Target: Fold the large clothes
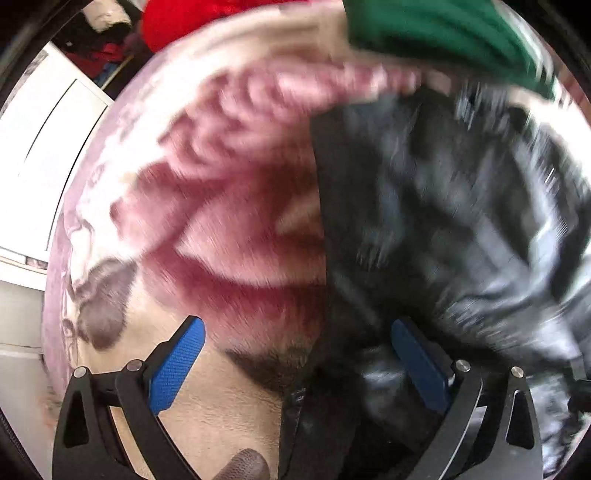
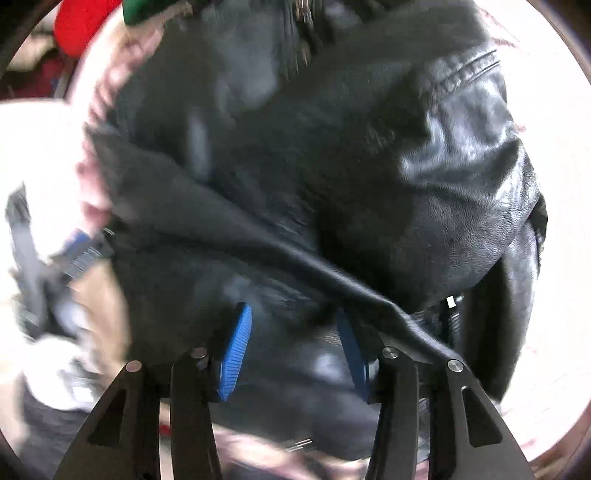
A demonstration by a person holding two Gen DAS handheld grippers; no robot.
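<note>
Where it creases glossily, black leather jacket (image 2: 424,206) between both spread hand-held grippers (image 1: 297,332) (image 2: 293,317), neither clamping.

Black leather jacket (image 2: 424,192), glossy, crumpled, heaped on patterned blanket (image 1: 221,229)

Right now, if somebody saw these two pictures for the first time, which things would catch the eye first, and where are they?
The black leather jacket dominates: it fills nearly the whole right wrist view, shiny and creased, and the right half of the left wrist view. Beside it lies a pink patterned blanket, with a green garment and a red garment at the top edge. Both the left gripper and the right gripper are open, blue pads apart.
</note>
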